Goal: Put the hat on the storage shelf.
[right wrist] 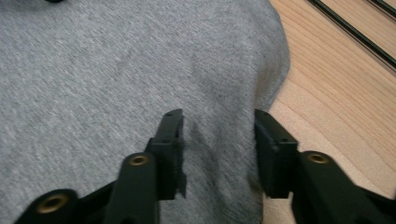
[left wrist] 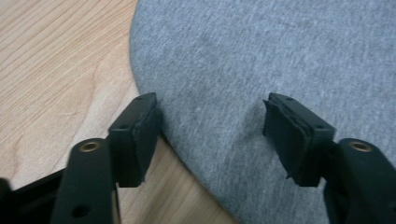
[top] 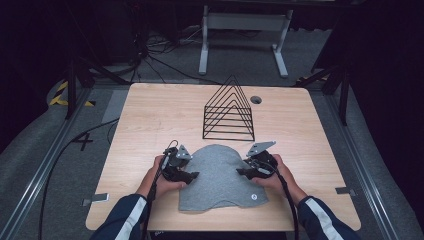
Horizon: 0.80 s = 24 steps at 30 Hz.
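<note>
Near the worktop's front edge lies the grey beanie [top: 220, 175], flat. My left gripper [top: 192, 176] straddles its left edge, jaws apart; my right gripper [top: 241, 172] gapes over its right edge. Behind stands a wire rack [top: 229, 110].

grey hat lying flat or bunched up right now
Lying flat: the grey hat is spread smooth on the table, with its rounded outline showing between the left tool and right tool.
</note>
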Tool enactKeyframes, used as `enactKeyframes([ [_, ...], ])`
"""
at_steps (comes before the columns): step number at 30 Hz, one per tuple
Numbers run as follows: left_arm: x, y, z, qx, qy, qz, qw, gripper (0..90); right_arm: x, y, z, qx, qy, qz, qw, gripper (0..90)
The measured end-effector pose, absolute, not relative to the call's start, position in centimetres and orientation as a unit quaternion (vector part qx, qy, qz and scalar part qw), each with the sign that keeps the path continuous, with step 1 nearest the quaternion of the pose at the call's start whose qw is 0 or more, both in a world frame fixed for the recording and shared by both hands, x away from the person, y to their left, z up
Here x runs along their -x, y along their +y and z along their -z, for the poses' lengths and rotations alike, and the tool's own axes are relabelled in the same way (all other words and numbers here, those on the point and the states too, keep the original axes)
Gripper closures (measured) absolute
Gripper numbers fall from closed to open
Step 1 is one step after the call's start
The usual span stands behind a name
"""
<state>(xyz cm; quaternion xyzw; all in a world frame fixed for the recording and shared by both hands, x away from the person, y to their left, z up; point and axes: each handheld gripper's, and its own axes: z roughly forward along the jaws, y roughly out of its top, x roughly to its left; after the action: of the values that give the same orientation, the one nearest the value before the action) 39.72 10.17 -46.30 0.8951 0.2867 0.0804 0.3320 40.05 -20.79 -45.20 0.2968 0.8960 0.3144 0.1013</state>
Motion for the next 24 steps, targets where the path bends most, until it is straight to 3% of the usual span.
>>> enactKeyframes([
  [2,-39.9,10.3,46.3,-0.894,0.288,-0.082,0.334,47.4,-40.1,-20.9,45.2,-0.295,0.895,-0.322,0.09,73.6],
  [4,-40.0,10.5,46.3,-0.891,0.292,-0.081,0.338,53.1,-40.1,-21.1,45.3,-0.295,0.894,-0.328,0.082,77.9],
  [11,-40.0,10.5,46.2,-0.896,0.27,-0.059,0.347,81.6,-40.0,-21.1,45.2,-0.293,0.894,-0.329,0.086,82.6],
  [24,-39.3,10.7,43.9,-0.887,0.249,-0.086,0.379,85.3,-39.4,-22.3,43.0,-0.278,0.876,-0.376,0.112,83.4],
])
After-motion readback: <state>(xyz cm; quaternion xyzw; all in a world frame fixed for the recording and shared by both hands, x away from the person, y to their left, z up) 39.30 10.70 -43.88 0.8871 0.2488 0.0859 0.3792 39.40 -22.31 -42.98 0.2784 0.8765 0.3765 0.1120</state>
